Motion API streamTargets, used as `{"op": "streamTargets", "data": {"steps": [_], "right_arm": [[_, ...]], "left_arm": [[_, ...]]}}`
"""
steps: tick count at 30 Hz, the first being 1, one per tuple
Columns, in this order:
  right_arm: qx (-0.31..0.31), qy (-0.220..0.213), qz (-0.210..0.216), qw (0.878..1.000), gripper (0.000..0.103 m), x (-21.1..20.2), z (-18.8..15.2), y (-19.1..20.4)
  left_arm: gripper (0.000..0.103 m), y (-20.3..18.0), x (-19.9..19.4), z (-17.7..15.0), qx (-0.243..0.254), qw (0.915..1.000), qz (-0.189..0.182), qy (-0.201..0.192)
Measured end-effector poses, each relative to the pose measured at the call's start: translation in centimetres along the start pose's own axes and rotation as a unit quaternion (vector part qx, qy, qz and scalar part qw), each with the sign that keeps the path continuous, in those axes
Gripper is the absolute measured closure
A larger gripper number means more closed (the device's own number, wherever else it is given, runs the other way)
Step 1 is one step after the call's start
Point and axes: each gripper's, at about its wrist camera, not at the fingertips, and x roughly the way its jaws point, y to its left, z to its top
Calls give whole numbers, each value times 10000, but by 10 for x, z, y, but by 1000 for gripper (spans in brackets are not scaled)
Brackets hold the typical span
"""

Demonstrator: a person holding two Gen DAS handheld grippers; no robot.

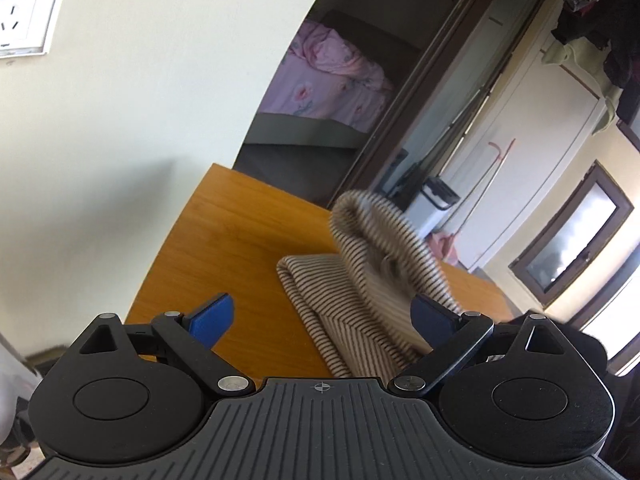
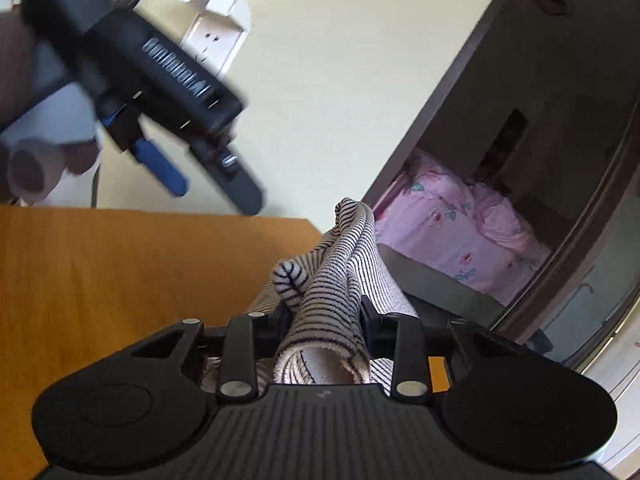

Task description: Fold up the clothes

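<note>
Garment: striped beige-and-dark knit top (image 1: 352,308), lying partly folded on the wooden table (image 1: 224,248), with one bunched section lifted up off the pile, a bit blurry in the left wrist view.
Right gripper: right gripper (image 2: 326,312) has its jaws pulled in narrow around a gathered roll of the striped fabric (image 2: 332,300), pads pressing it from both sides, so it's got a proper hold. Cloth runs up between the fingers and pokes out the far end.
Left gripper: left gripper (image 1: 324,316) has its jaws spread wide, blue pads (image 1: 212,318) far apart, nothing pinched. The top sits between and just beyond them, the lifted fold close to the right-hand pad.
Left gripper from the other side: shows up top-left in the right wrist view (image 2: 176,160), hanging above the table, blurred.
Table: orange-brown wood, bare to the left of the garment.
Background: wall socket (image 1: 24,4), doorway, bed with pink floral bedding (image 1: 328,76).
</note>
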Motion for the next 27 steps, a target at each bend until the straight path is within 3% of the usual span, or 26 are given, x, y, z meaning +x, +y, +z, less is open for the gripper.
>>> {"op": "streamTargets", "data": {"steps": [3,5,7,8,10,13,15,19,21,24,27], "right_arm": [[-352,83,3,9993,68,11,-6,28],[12,80,115,9999,63,11,-2,19],[420,61,317,9986,55,3,0,2],[583,48,427,9974,41,-3,0,-6],[915,-72,513,9945,23,-23,-2,-26],[1679,-195,508,9843,13,-47,-11,-64],[2419,-196,494,9688,2,-49,-21,-91],[3271,181,478,9436,0,-16,-41,-105],[3215,516,535,9440,0,4,-54,-91],[3319,587,421,9406,0,13,-64,-75],[3535,692,296,9324,0,13,-61,-73]], "left_arm": [[5,-23,18,12,178,9986,-504,37],[5,-32,42,15,222,9965,-764,271],[5,-34,72,15,260,9961,-649,538],[5,-33,83,12,313,9962,-497,648],[5,-27,101,3,359,9953,-238,870],[4,-15,119,-8,224,9940,-103,1069],[3,-7,120,-10,56,9945,-196,1027],[3,-10,115,-7,221,9950,-141,968],[4,-16,103,-3,437,9962,-10,750],[4,-30,71,5,814,9965,107,142],[4,-46,47,14,912,9947,-410,-233]]}}
